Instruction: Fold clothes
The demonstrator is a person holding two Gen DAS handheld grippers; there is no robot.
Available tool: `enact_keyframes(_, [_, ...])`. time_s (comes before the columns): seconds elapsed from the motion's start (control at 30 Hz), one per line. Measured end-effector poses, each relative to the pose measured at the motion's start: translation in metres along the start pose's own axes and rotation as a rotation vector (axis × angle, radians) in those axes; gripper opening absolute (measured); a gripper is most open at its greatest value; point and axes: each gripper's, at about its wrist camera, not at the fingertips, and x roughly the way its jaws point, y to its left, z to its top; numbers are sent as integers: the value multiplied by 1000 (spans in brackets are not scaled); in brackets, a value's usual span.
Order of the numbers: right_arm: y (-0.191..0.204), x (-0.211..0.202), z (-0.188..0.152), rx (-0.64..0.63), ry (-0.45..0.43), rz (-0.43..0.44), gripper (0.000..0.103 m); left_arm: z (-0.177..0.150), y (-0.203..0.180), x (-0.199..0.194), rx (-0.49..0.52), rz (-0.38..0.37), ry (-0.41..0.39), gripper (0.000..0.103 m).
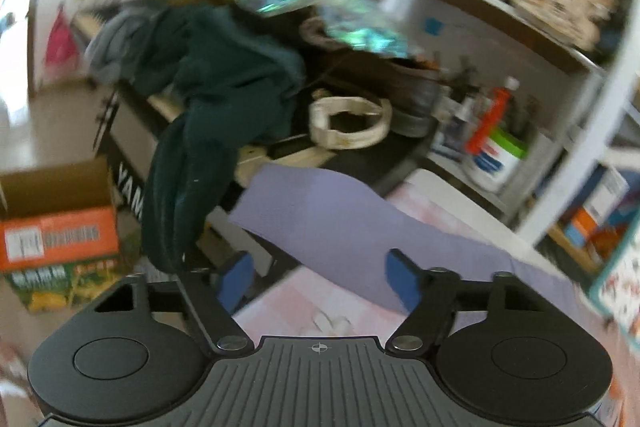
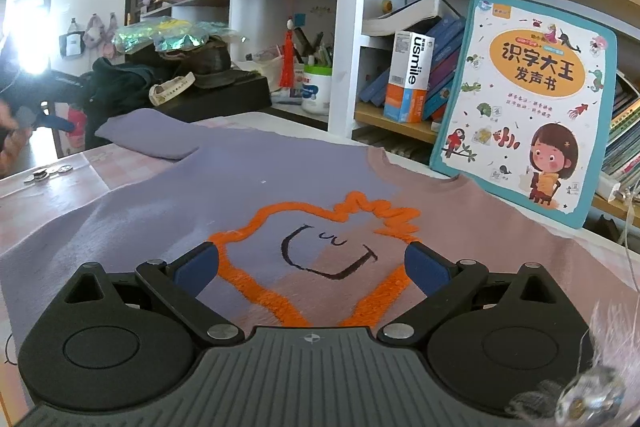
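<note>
A lilac and pink sweater [image 2: 280,179] with an orange outlined smiling figure lies flat on the table. My right gripper [image 2: 312,267] is open and empty, just above the figure on its chest. The sweater's lilac sleeve [image 2: 148,139] lies toward the table's far left corner. In the blurred left wrist view that sleeve [image 1: 320,211] lies ahead of my left gripper [image 1: 318,277], which is open and empty above the pink checked tablecloth [image 1: 296,299]. The left gripper also shows at the left edge of the right wrist view [image 2: 60,125].
A children's book [image 2: 528,111] leans on the bookshelf behind the table. A black keyboard case [image 2: 224,95] piled with dark clothes [image 1: 224,83] and a hat stands at the far left. Coins [image 2: 46,173] lie on the table's left edge. Cardboard boxes [image 1: 60,227] sit on the floor.
</note>
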Motion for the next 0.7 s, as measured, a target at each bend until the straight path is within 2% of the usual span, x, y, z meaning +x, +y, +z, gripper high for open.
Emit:
enact_keyframes(0.03, [0, 1, 0, -1, 3, 3, 100, 3, 6, 7, -36, 0, 11, 55])
enact_keyframes(0.1, [1, 1, 0, -3, 10, 8, 100, 8, 19, 20, -116, 2, 26, 50])
enact_keyframes(0.23, [2, 3, 0, -8, 21, 15, 100, 11, 41, 42, -268, 6, 46, 50])
enact_keyframes(0.47, [3, 6, -1, -14, 35, 19, 100, 6, 52, 57, -369, -12, 25, 49])
enact_keyframes(0.57, [4, 6, -1, -14, 37, 16, 100, 2, 59, 61, -437, -31, 0, 39])
enact_keyframes(0.7, [4, 6, -1, -15, 40, 14, 100, 1, 63, 60, -457, -19, -39, 21])
